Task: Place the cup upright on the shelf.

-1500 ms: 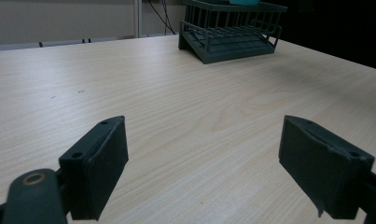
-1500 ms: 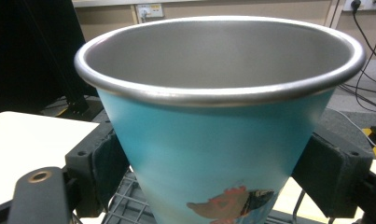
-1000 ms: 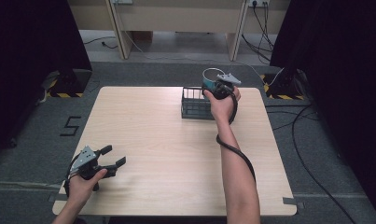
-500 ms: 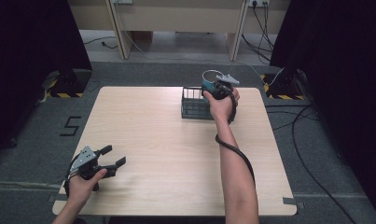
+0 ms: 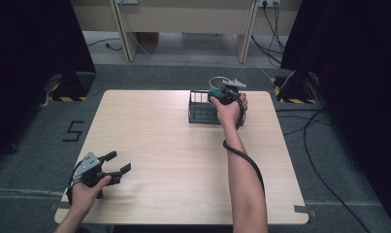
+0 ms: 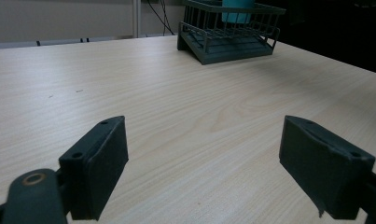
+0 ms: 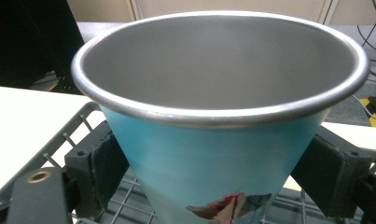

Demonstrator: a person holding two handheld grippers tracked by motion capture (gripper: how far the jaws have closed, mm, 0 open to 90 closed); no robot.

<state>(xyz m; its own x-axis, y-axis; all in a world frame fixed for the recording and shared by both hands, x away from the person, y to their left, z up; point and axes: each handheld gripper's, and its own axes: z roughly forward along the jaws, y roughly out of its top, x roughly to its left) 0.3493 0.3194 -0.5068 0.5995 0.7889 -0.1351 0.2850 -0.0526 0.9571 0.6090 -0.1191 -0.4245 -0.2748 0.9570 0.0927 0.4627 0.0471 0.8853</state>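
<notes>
Cup (image 7: 223, 154) stays clamped in the right gripper (image 5: 224, 93) over the basket (image 5: 201, 108), unmoved; left gripper (image 5: 102, 170) idles open, well apart.

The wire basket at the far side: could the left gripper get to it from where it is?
Probably yes. The left gripper stands open near the table's front corner, and bare tabletop lies between it and the wire basket; it is just far off.

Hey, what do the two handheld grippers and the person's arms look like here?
Both forearms are bare, no sleeves. The left gripper is black with a grey three-cornered plate on top and two flat black block-shaped jaws with small screw holes. The right gripper is black too, grey plate on top, and a black cable trails along the forearm.
</notes>
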